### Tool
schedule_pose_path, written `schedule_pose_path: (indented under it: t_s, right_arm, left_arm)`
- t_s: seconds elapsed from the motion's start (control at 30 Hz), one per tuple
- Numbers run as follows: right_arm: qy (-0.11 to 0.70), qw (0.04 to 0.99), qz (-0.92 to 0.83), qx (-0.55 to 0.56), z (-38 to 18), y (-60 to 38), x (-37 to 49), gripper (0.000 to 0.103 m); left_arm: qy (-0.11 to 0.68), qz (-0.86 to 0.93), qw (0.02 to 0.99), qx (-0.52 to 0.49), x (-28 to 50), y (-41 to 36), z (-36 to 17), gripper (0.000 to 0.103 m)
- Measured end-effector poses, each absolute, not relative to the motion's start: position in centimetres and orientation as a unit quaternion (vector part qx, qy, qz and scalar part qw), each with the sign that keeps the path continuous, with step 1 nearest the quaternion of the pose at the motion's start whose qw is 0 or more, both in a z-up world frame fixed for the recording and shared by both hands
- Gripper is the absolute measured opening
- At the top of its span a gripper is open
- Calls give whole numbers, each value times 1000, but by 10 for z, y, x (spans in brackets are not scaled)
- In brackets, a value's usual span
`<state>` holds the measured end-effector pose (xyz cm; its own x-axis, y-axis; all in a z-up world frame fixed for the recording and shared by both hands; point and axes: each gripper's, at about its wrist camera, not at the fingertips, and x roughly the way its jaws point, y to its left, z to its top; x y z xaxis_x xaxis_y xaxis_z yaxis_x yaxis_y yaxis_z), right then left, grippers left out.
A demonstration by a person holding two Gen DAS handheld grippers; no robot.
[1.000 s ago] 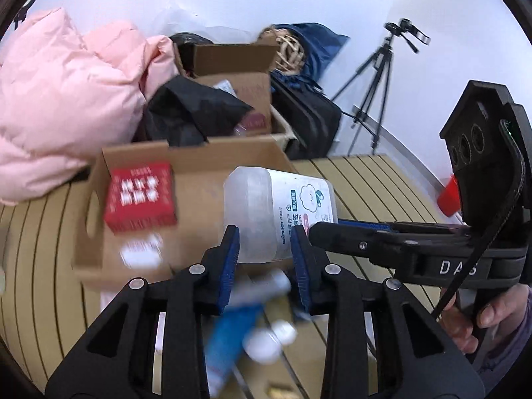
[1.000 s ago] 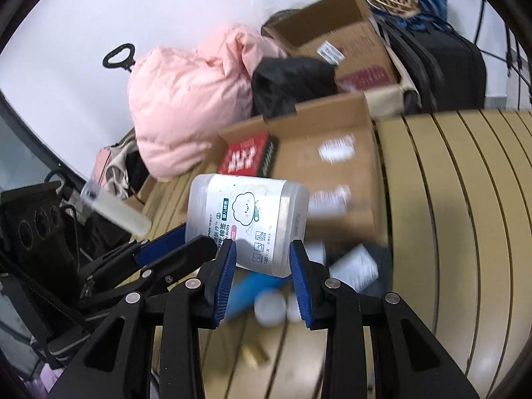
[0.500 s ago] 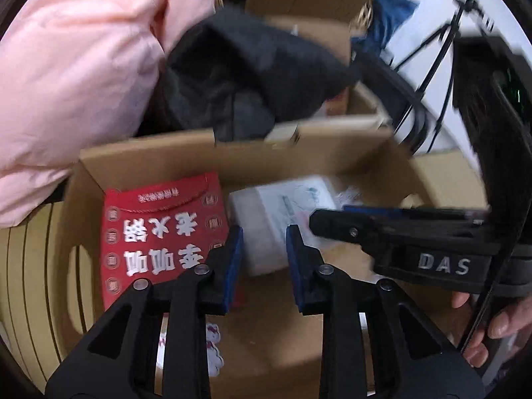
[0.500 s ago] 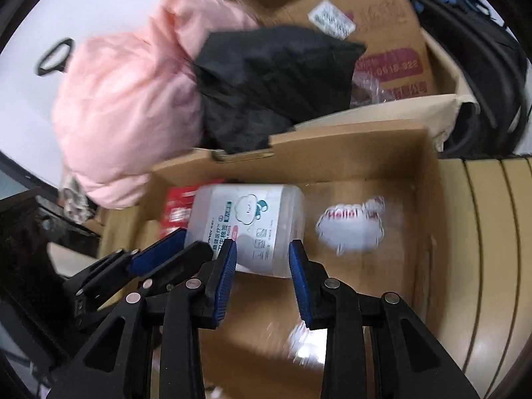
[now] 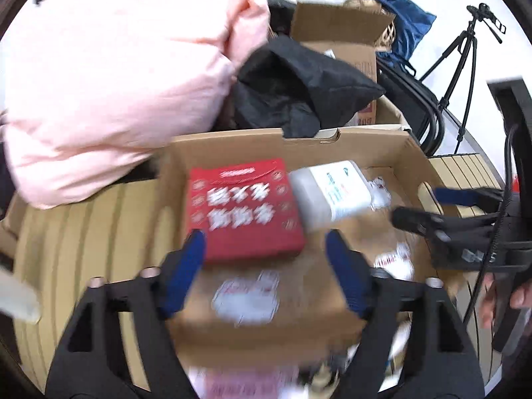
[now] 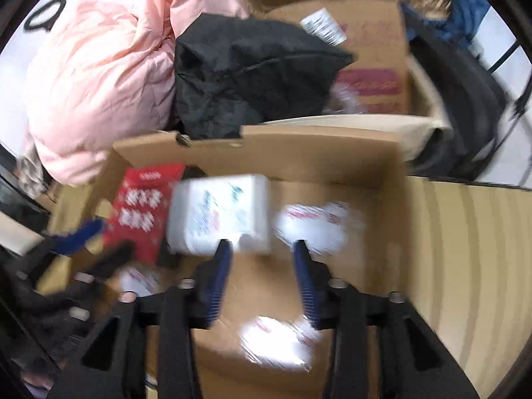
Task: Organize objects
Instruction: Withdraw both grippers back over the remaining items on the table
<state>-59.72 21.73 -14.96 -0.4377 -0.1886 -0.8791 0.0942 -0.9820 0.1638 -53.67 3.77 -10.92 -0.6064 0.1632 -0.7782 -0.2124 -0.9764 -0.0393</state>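
A translucent white cotton-bud container (image 5: 332, 191) lies on its side inside the open cardboard box (image 5: 252, 143), next to a red packet (image 5: 244, 209). My left gripper (image 5: 266, 266) is open wide and empty above the box's near part. My right gripper (image 6: 262, 266) is open and empty just in front of the container (image 6: 219, 217); the box (image 6: 299, 153) and red packet (image 6: 143, 212) show there too. The right gripper also shows in the left wrist view (image 5: 422, 209).
A pink padded jacket (image 5: 109, 76) and a black bag (image 5: 299, 89) press against the box's far wall. Another cardboard box (image 5: 339, 36), a black suitcase (image 6: 465, 106) and a tripod (image 5: 465, 56) stand behind. The slatted wooden surface (image 6: 472, 249) runs right.
Both grippers held the container, carried it over the box and let it go. It now lies in the box. Both grippers have opened and drawn back.
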Motion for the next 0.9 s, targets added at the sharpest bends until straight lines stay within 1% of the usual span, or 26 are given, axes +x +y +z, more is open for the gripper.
schedule_pose_path:
  t_s: [0.03, 0.1, 0.17, 0.23, 0.4, 0.53, 0.73, 0.9]
  right_arm:
    - [-27, 73, -853, 517, -145, 218, -585, 102]
    - [-7, 63, -867, 495, -132, 220, -560, 103]
    - [9, 57, -875, 480, -119, 220, -529, 103]
    - [15, 58, -882, 468, -102, 223, -493, 103]
    - [16, 65, -900, 432, -69, 225, -403, 103]
    - [10, 71, -907, 415, -56, 225, -336, 103]
    - [19, 73, -906, 416, -55, 216, -251, 103]
    - [32, 74, -904, 419, -62, 210, -193, 103]
  left_arm:
    - [27, 899, 100, -425, -522, 33, -102, 81]
    - [26, 903, 89, -420, -496, 24, -89, 95]
    - [24, 908, 72, -412, -465, 14, -74, 103]
    - [22, 917, 59, -394, -430, 8, -59, 103]
    - [19, 925, 33, -377, -344, -5, -42, 103]
    - [14, 930, 19, -368, -281, -12, -31, 103]
    - [8, 933, 15, -360, -196, -17, -26, 103]
    - [-7, 922, 28, -386, -147, -14, -38, 103]
